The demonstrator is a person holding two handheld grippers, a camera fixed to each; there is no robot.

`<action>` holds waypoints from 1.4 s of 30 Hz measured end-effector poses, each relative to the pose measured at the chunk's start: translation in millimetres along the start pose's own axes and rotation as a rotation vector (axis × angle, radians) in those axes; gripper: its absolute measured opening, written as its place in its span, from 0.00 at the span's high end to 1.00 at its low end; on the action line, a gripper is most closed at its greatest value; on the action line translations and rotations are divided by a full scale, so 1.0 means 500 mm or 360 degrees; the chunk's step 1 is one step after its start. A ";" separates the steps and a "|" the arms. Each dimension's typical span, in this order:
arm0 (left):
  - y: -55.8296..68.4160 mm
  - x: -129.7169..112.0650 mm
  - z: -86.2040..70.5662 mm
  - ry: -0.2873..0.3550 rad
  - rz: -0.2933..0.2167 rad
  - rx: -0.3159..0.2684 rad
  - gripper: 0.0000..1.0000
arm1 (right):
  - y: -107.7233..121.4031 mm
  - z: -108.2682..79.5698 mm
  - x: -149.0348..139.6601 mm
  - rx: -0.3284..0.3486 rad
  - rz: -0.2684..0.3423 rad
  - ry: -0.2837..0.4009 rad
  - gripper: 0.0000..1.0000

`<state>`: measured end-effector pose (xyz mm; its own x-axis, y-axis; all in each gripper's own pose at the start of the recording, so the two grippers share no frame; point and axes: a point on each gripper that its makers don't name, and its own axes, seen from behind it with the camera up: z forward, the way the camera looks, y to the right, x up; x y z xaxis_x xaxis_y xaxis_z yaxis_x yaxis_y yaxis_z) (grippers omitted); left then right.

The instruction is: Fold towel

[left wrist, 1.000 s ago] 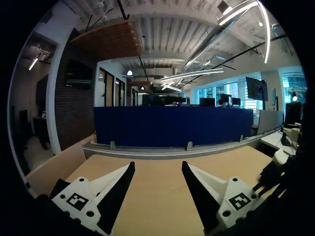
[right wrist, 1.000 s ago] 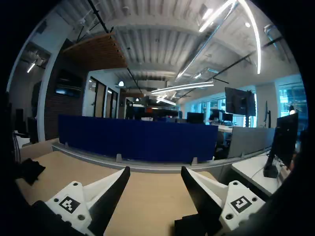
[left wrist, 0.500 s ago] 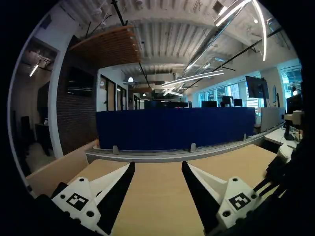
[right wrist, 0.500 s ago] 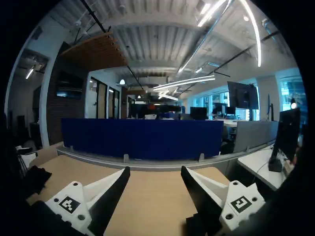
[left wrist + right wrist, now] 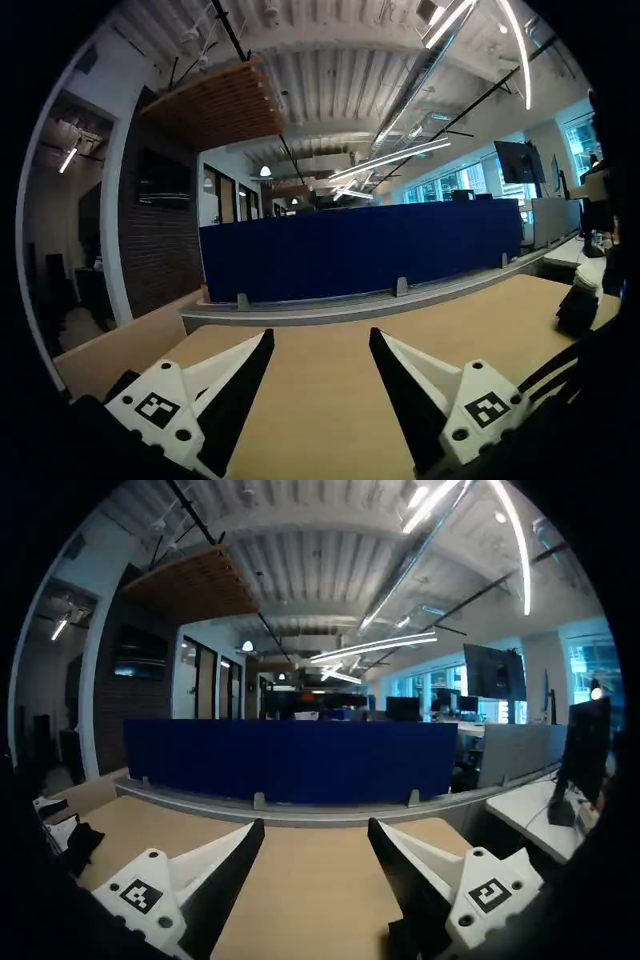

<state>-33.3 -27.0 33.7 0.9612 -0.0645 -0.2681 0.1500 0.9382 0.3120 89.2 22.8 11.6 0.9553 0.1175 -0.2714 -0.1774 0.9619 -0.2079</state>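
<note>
My left gripper (image 5: 321, 334) hovers low over a light wooden desk (image 5: 320, 416), open, with bare desktop between its white fingers (image 5: 232, 376). My right gripper (image 5: 315, 824) hangs over the same kind of desk (image 5: 312, 888), also open and holding nothing. A dark part of the other gripper (image 5: 579, 308) shows at the right edge of the left gripper view. In the right gripper view a dark shape (image 5: 82, 842) sits at the far left, too dim to identify. I cannot make out a towel's cloth in either view.
A blue partition (image 5: 360, 248) on a grey rail (image 5: 352, 304) closes the desk's far edge, seen again as the blue partition (image 5: 288, 760). A monitor (image 5: 582, 760) stands on a white desk at right. A small dark object (image 5: 398, 938) lies below the right finger.
The left gripper view has tilted, so the partition now slopes up to the right and the dark part at its right edge sits higher. The right gripper view has shifted only slightly. Both grippers stay open.
</note>
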 end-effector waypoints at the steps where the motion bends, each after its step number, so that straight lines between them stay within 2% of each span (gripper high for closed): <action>1: 0.001 -0.012 -0.002 -0.0001 -0.0002 -0.0002 0.12 | 0.000 -0.001 -0.003 -0.0001 0.0000 0.0002 0.00; 6: 0.005 -0.070 -0.008 0.0000 -0.0026 -0.0015 0.12 | -0.002 -0.006 -0.017 -0.0010 -0.0011 0.0018 0.00; 12: -0.004 -0.132 -0.004 0.0003 -0.0071 -0.0010 0.12 | -0.009 -0.011 -0.026 -0.0006 -0.0028 0.0050 0.00; 18: -0.011 -0.174 0.002 0.0005 -0.0113 -0.0001 0.12 | -0.019 -0.013 -0.036 0.0002 -0.0031 0.0056 0.00; 30: -0.015 -0.221 -0.003 0.0001 -0.0132 0.0011 0.12 | -0.040 -0.009 -0.052 0.0017 -0.0054 0.0055 0.00; 42: -0.011 -0.222 0.005 0.0014 -0.0151 -0.0004 0.12 | -0.049 -0.014 -0.042 0.0028 -0.0058 0.0073 0.00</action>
<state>-140.1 -26.0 63.7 0.9406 -0.1499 -0.3045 0.2395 0.9289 0.2826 71.6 -5.2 15.9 0.9491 0.0715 -0.3067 -0.1383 0.9696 -0.2020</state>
